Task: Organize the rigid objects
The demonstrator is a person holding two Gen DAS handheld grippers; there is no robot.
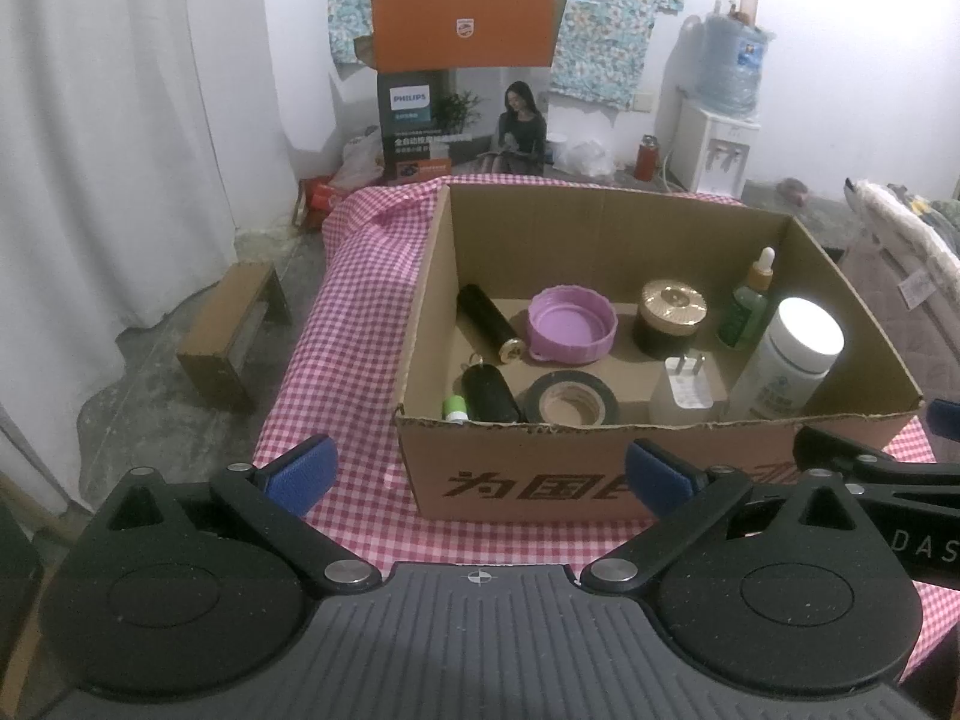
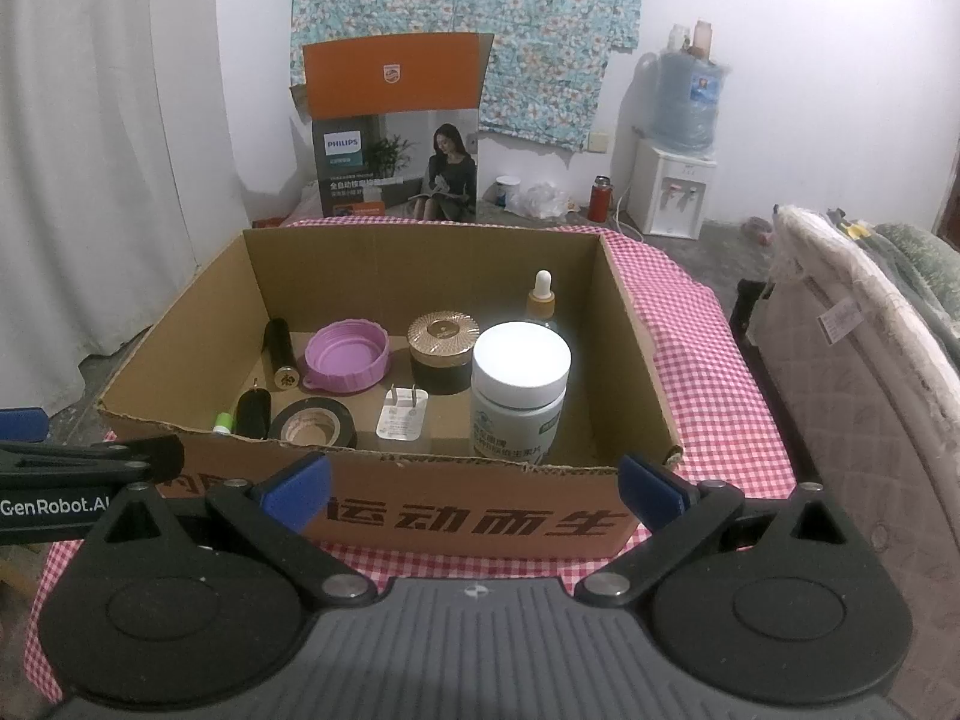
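Both your grippers are spread wide and empty; the left gripper (image 1: pixel 480 471) and right gripper (image 2: pixel 474 486) hang just short of the cardboard box's (image 1: pixel 600 468) near wall, side by side, tips level with its torn top edge.

Everything rigid already sits inside the box, past that wall; closest to you along the front are a small green tube (image 1: pixel 455 408), a black key fob (image 1: pixel 489 393), the black tape roll (image 1: pixel 571 399) and the white plug adapter (image 1: pixel 684 390); the white pill bottle (image 2: pixel 519 387) stands upright at the front right, just beside the adapter.

Further back you've got a black flashlight (image 1: pixel 487 324) lying down, the purple lid (image 1: pixel 573 324) open side up, a gold-topped jar (image 1: pixel 669 318) and a green dropper bottle (image 1: pixel 747 303) by the right wall.

Open floor in the box is mostly a strip along the back wall; outside, the checked tablecloth (image 1: pixel 360 312) is bare on the left, with its edge dropping off near your left finger.
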